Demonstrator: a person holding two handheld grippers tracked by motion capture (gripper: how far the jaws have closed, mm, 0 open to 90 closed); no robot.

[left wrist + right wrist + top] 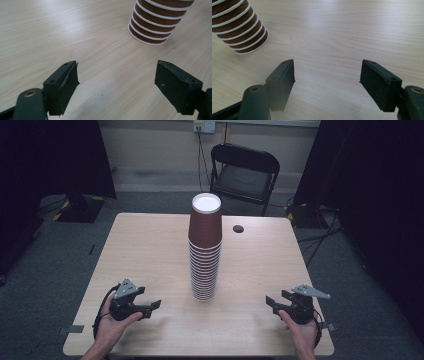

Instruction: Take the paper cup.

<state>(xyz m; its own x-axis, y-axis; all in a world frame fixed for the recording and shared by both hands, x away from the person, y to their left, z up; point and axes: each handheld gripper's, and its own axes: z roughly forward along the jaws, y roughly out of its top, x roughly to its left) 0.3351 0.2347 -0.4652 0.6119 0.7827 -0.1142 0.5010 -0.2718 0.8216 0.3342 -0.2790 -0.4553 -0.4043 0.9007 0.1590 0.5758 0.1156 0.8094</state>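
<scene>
- Your stack of cups (205, 251) stands upside down in the middle of the table (150, 250), between your two grippers and well apart from both.
- In the left gripper view the stack of cups (155, 22) is cut off by the top edge; you see just its lowest rims, near the upper right corner.
- In the right gripper view the stack of cups (239, 27) leaves the frame at the upper left, so again you get just the bottom rims.
- The number of cups is hard to settle: the white rims pack too tightly in the high view to count one by one. It is one stack, with one full brown cup wall showing on top.
- Your left gripper (152, 306) rests on the table near the front edge, jaws spread wide with bare wood between them; the same wide gap shows at the left gripper (116, 82) in its own view.
- Your right gripper (272, 302) sits near the front right corner, likewise gaping wide and holding nothing, as the right gripper (327, 80) view confirms.
- You have two grippers, one stack, one small dark round spot (238, 228) on the tabletop, and one folding chair (243, 172) beyond the table.
</scene>
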